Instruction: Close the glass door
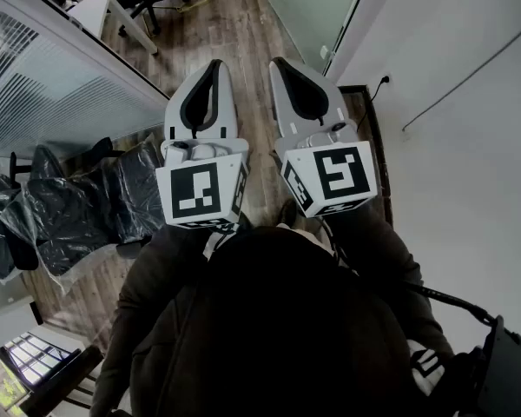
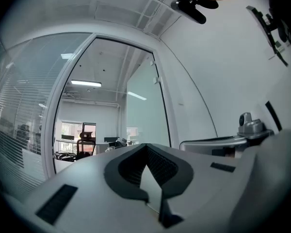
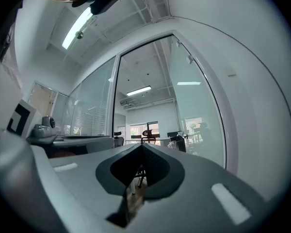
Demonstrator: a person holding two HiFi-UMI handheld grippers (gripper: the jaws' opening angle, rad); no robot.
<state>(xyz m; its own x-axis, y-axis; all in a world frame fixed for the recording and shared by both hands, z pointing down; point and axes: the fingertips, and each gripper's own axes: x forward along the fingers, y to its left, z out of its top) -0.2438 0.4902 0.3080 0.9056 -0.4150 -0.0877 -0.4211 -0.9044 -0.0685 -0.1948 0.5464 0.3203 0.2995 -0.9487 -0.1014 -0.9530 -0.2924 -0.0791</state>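
While the person holds them side by side above the wooden floor (image 1: 252, 42), the left hand-held gripper (image 1: 214, 66) and the right hand-held gripper (image 1: 278, 62) each have their jaws pressed together with nothing between them. The glass door (image 3: 199, 110) stands open at about one o'clock, apart from both. Plastic-wrapped chairs (image 1: 69, 207) sit at nine o'clock.

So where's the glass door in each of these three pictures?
Head view: the glass door is at the top edge, right of centre, standing open.
Left gripper view: the glass door is near the centre, on the doorway's right side.
Right gripper view: the glass door is right of centre, again on the doorway's right.
Shared landmark: the glass partition with blinds, left of the doorway.
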